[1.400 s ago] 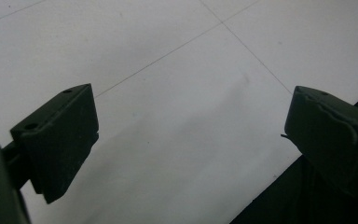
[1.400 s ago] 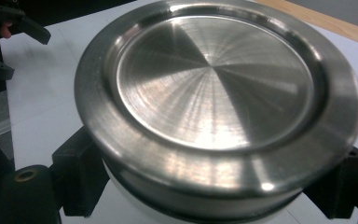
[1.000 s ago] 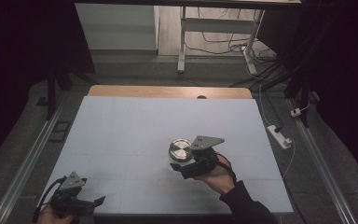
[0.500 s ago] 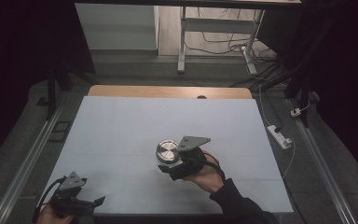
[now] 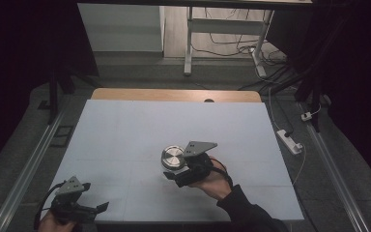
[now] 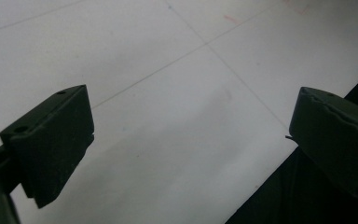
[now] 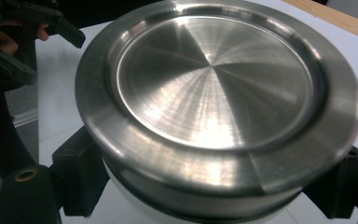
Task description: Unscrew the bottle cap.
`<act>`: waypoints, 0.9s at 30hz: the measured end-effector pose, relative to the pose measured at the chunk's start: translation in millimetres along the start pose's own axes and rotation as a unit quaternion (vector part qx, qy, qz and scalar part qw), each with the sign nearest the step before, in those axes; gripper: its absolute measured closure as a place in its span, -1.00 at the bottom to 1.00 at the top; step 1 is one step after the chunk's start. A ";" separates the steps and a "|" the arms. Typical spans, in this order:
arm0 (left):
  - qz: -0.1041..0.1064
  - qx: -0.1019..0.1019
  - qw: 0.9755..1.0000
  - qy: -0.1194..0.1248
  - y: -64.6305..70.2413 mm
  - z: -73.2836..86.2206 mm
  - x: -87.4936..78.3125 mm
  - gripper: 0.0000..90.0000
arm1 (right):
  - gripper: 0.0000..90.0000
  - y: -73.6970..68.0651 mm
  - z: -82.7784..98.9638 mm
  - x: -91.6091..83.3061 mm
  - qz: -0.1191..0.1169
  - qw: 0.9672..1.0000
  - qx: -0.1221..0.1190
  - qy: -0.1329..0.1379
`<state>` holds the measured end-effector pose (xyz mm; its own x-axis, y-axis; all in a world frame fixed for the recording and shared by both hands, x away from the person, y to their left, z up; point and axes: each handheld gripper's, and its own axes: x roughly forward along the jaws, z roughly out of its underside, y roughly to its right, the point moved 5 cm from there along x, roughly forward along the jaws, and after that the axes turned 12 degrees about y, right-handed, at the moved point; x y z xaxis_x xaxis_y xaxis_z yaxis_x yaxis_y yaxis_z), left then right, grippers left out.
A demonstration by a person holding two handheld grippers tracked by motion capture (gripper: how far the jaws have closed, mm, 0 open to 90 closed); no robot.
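Near front table edge (image 5: 198, 221): left tool (image 5: 96, 208) wide, just opened, empty; mid-table, right tool (image 5: 171, 175) clamps steel container (image 5: 173, 157).

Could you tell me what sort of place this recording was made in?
Probably a lab or workshop set up for recording: a white-topped table stands on a dark floor, loose cables and a power strip lie around it, with bare table legs behind.
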<state>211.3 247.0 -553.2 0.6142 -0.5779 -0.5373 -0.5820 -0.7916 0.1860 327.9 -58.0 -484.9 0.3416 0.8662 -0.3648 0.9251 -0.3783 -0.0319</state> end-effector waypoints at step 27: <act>0.084 0.082 0.989 0.093 25.9 -86.7 14.0 -0.95 | -0.68 -5.9 -7.8 -2.3 -0.007 1.000 -0.004 0.012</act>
<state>251.0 201.2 -484.5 0.5800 -0.7376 -0.3458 -0.7536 -0.6470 0.1161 323.0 -55.3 -476.6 0.3331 0.8785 -0.3426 0.9307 -0.3645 -0.0297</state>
